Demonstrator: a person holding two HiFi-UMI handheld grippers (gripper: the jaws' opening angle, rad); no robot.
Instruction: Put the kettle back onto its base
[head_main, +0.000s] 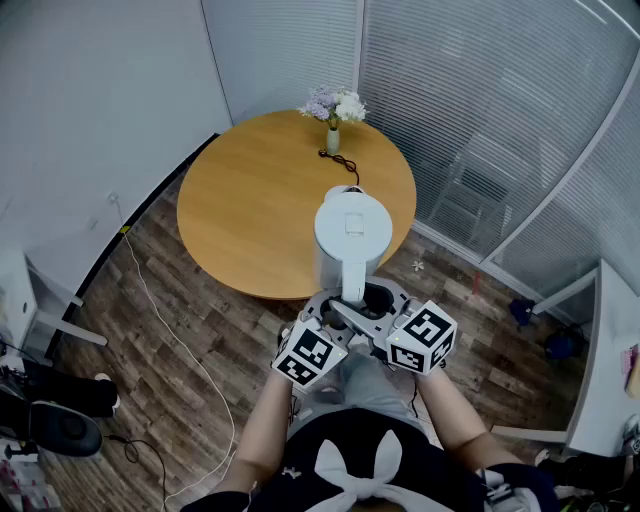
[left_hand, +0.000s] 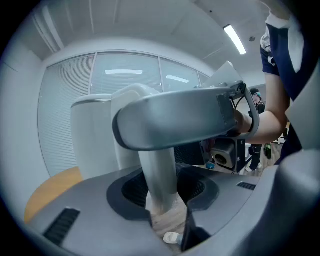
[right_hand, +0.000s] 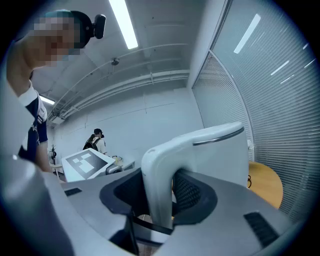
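Left tool (left_hand: 162, 192) and right tool (right_hand: 160, 200) both clamped on the white curved handle (left_hand: 175, 120) of the white plastic electric kettle (head_main: 347, 232), likely to share weight and keep it upright; kettle airborne at near rim of the round wooden worktop (head_main: 250, 200), not yet on base.

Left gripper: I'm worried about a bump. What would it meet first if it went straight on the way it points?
The left gripper is clamped on the handle of the white electric kettle; its body likely comes first, close ahead.
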